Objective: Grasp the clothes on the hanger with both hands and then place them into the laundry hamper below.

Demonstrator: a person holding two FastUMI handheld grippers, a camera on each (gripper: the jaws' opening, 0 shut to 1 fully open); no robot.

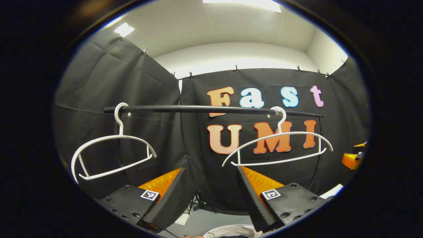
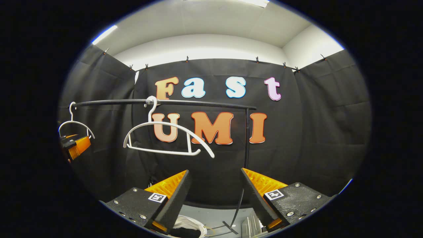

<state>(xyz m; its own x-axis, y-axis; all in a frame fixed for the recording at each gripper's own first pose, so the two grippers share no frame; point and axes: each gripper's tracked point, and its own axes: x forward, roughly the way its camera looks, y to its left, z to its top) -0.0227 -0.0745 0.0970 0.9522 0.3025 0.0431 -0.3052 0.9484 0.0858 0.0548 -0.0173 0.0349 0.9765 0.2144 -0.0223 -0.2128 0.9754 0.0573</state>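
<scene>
Two bare white hangers hang on the black rail [image 1: 211,109]: one at the left [image 1: 112,155], one at the right [image 1: 277,145]. In the left gripper view my left gripper [image 1: 211,170] is open below the rail, between the two hangers, with nothing between its fingers. Pale cloth [image 1: 231,231] lies low, under the fingers. In the right gripper view my right gripper [image 2: 214,171] is open too, below and right of the nearer hanger [image 2: 165,138]. A white bundle [image 2: 190,223] lies on the floor beneath it. The left gripper [image 2: 74,145] shows orange under the far hanger [image 2: 74,127].
The rack's upright pole [image 2: 247,138] stands just beyond my right gripper, its foot [image 2: 231,224] on the grey floor. Black cloth walls close the booth on three sides. The right gripper's orange body [image 1: 352,158] shows at the right edge of the left gripper view.
</scene>
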